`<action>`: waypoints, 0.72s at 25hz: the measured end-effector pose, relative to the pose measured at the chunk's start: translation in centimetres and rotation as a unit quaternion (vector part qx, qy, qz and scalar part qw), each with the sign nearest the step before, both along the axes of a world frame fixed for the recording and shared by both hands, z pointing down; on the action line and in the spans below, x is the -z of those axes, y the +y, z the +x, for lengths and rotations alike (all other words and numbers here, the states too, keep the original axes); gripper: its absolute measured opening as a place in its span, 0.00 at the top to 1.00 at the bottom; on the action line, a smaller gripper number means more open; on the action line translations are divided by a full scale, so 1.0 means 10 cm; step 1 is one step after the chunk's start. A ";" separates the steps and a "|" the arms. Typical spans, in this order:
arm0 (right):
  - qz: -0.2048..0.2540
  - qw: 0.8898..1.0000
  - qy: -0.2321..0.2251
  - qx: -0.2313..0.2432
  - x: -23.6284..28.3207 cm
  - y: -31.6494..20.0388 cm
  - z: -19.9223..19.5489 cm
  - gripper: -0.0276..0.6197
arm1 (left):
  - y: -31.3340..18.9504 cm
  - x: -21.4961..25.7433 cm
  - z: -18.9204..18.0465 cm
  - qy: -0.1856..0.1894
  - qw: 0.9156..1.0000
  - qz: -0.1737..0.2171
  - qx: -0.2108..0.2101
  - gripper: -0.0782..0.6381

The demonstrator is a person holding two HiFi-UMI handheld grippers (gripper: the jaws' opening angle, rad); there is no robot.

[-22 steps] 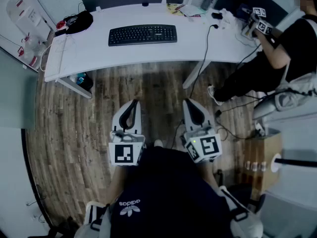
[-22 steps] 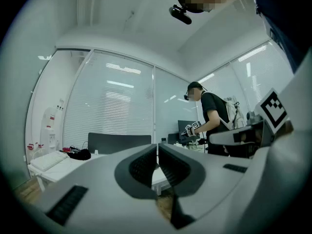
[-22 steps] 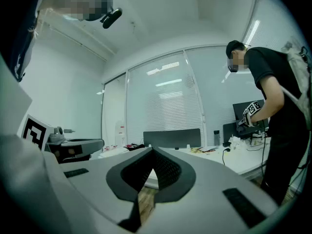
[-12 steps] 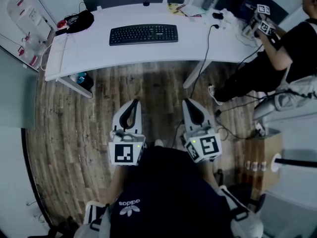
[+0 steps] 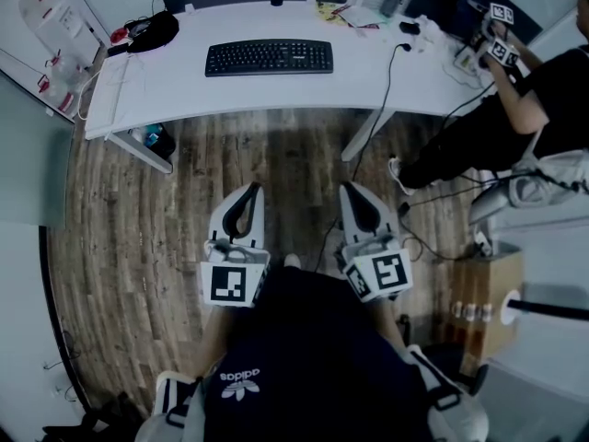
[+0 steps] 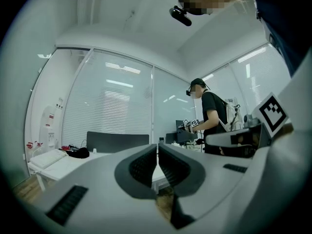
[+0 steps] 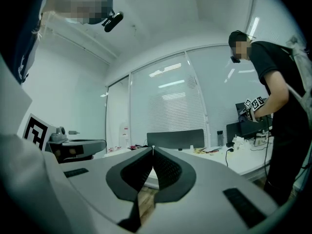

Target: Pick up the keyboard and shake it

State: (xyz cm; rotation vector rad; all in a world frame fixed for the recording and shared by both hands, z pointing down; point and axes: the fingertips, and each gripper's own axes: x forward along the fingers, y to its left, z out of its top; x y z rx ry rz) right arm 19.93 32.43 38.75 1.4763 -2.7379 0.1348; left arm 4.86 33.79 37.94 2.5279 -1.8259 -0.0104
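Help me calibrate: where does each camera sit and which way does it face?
Head view: on the person's head, looking steeply down at desk, keyboard; shows torso, left gripper, right gripper.
Left gripper view: rides the left gripper, facing the desk over its shut jaws.
Right gripper view: likewise, over its own shut jaws.
All share desk, second person.

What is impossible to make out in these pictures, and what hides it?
- Key labels on the keyboard: too small, head view.
- The keyboard itself, both gripper views: covered by the shut left hand-held gripper and right hand-held gripper.
- Second person: cut by the head view's right edge.
- Holder's hands: head view, under the marker cubes.
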 end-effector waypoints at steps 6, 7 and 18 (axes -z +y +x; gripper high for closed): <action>-0.006 1.000 0.005 0.003 -0.10 0.09 0.20 0.95 | 0.15 -0.15 0.14 -0.005 1.000 -0.006 0.005 0.88; -0.006 1.000 0.006 0.003 -0.11 0.10 0.23 0.95 | 0.15 -0.16 0.14 -0.009 1.000 -0.007 0.009 0.87; -0.020 1.000 0.016 -0.006 -0.23 -0.15 0.14 0.95 | -0.22 -0.10 -0.31 -0.011 0.999 0.008 0.043 0.88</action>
